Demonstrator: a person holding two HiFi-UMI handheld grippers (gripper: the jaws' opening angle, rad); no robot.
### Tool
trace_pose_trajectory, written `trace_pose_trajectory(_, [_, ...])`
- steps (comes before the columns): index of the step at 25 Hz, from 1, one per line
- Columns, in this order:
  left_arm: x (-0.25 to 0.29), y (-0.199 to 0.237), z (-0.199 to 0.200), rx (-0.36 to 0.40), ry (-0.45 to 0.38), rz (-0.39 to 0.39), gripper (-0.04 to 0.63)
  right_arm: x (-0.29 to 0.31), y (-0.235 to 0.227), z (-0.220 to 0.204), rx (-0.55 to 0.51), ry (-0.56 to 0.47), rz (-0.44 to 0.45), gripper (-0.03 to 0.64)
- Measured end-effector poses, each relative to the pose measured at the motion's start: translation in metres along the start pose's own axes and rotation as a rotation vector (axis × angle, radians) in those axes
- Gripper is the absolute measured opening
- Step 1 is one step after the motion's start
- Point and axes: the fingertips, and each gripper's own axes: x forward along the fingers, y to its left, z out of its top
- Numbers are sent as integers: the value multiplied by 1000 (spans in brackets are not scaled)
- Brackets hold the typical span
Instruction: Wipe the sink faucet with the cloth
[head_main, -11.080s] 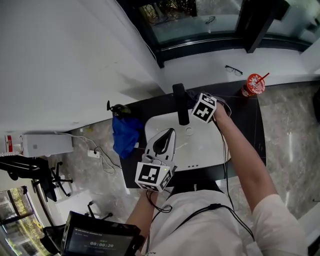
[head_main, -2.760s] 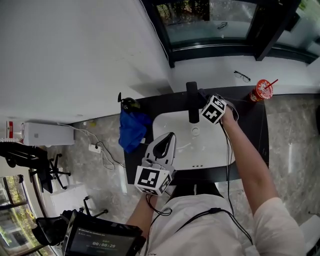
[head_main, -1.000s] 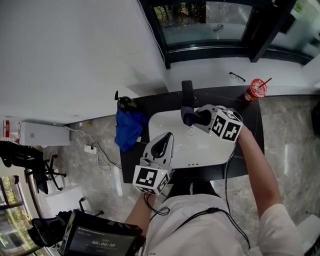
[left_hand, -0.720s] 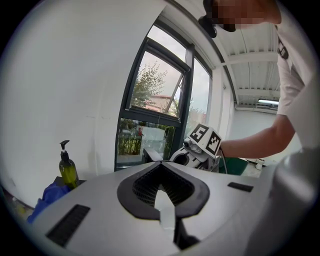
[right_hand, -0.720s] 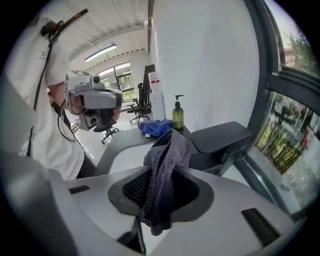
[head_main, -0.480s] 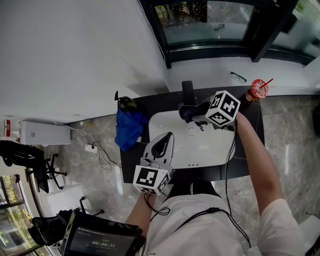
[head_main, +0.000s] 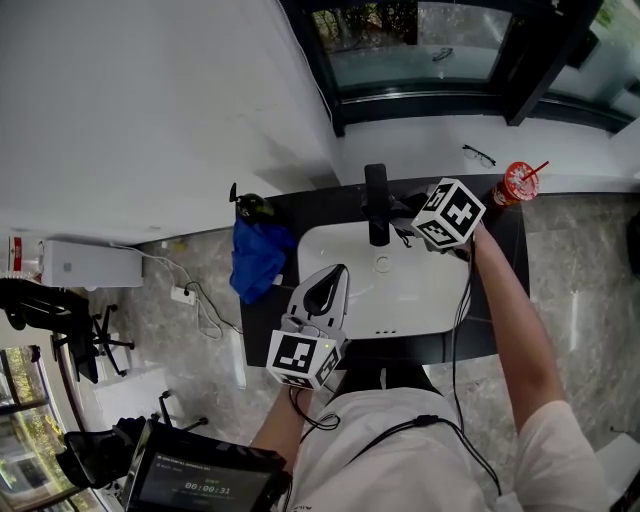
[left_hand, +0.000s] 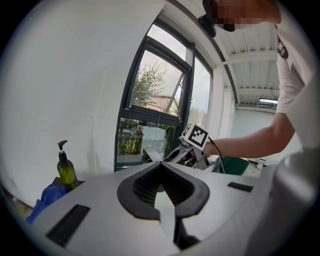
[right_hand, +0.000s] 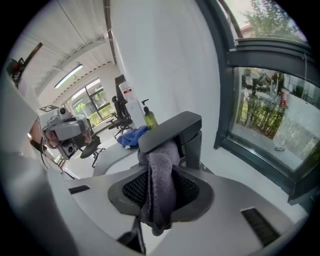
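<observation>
Well, from overhead the person leans over a white sink (head_main: 400, 297) set in a black counter (head_main: 310, 213), with the dark faucet (head_main: 376, 205) standing at the sink's far edge. The right gripper (head_main: 408, 218) sits just beside the faucet. The left gripper (head_main: 338, 272) hangs over the sink's near side, well apart from the faucet. A red cup (head_main: 513, 180) and glasses (head_main: 478, 153) lie beyond, and a screen (head_main: 205, 480) at the bottom reads 00:00:31.

From the left gripper's own view, its tongs are closed with nothing between them. This view also brings up a green pump bottle (left_hand: 65, 170) above some blue fabric (left_hand: 47, 197).

Only the right gripper's view shows the cloth (right_hand: 160, 187) plainly. It is grey and pinched between the tongs, and its top is bunched against the underside of the faucet's spout. A white bottle (right_hand: 127, 97) behind carries a red label too small to read.
</observation>
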Motion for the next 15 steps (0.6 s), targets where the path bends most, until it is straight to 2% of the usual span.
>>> trace_pose_trajectory(8, [1,-1,-1,2,7,-4,-8,-11,-25,-10,211,-135,-79,98])
trace_pose_trajectory(13, [1,-5,0,7,4,-19,-8,-30,-43,-35,358,-213,-160,98])
trace_pose_trajectory(15, [-1,-5,-2,0,0,-17,-8,-40,-38,-43,379,-247,-127,98])
